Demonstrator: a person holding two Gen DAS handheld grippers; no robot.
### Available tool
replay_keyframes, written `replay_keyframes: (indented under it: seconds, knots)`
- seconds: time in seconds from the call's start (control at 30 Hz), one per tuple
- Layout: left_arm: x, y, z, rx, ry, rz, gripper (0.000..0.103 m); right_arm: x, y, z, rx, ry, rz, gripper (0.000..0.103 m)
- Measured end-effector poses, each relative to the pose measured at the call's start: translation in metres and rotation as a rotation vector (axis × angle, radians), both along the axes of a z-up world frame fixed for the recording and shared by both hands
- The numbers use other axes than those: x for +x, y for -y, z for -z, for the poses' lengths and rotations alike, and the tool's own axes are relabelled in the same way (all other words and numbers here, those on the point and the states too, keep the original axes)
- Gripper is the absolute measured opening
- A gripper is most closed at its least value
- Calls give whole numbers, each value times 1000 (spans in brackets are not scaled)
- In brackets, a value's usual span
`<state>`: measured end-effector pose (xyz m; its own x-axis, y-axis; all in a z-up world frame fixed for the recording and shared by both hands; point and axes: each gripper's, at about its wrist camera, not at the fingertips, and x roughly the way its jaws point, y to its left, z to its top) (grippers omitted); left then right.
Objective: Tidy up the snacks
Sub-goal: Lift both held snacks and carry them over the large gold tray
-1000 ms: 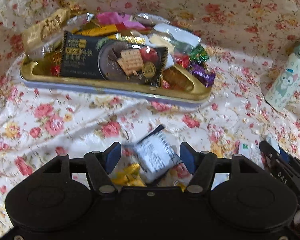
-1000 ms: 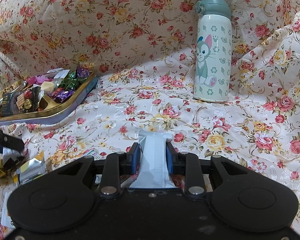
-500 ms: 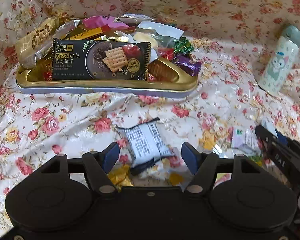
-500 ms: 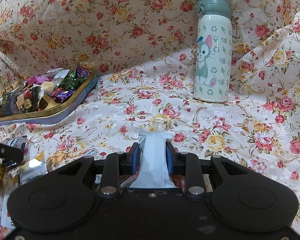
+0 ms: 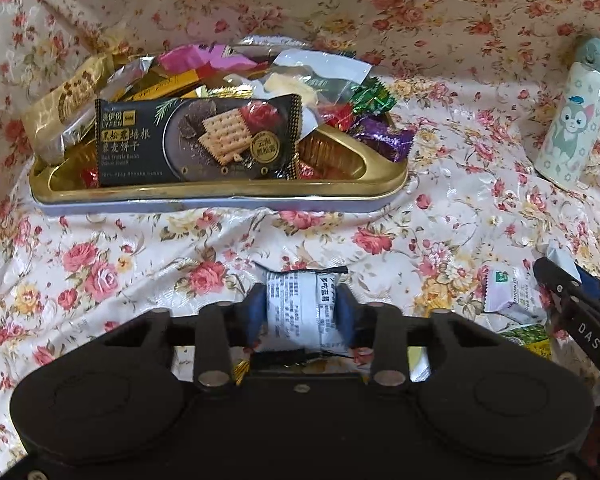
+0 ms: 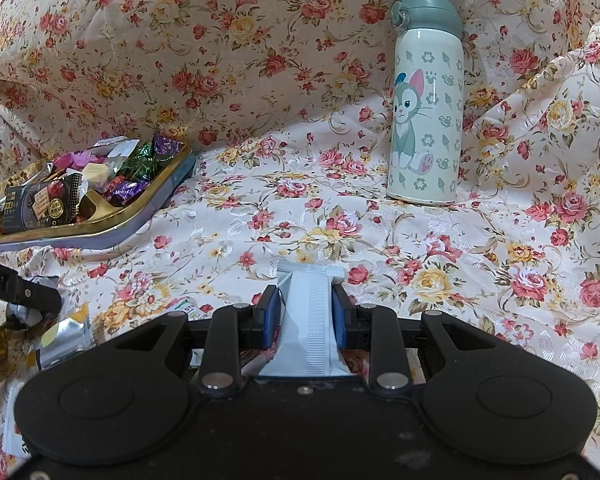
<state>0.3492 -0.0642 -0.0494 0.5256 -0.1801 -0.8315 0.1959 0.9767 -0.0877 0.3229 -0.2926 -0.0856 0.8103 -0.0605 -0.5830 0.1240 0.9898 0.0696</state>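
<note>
Left gripper (image 5: 302,312) just clamped white snack packet (image 5: 300,308); right gripper (image 6: 305,314) stayed clamped on white sachet (image 6: 308,312). Snack tray (image 5: 220,194) at 12 o'clock looked next.

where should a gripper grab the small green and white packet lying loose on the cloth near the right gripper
Grip the green and white packet across its puffy middle, coming from above with the jaws along its short width. It lies flat on the floral cloth, so its thin sealed edges would likely slip or fold. Both grippers are already shut on other packets.

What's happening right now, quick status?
Left gripper shut on black-and-white packet. Right gripper shut on white packet. Gold tray ahead, heaped. Nothing blocking.
</note>
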Motion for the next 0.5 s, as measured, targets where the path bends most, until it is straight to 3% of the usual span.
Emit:
replay_keyframes:
  seconds: [0.3, 0.5]
  knots:
    - [-30, -7, -29, 22, 152, -9, 41, 0, 0, 0, 7, 1, 2, 28]
    - [-55, -15, -46, 9, 182, -3, 41, 0, 0, 0, 6, 1, 2, 28]
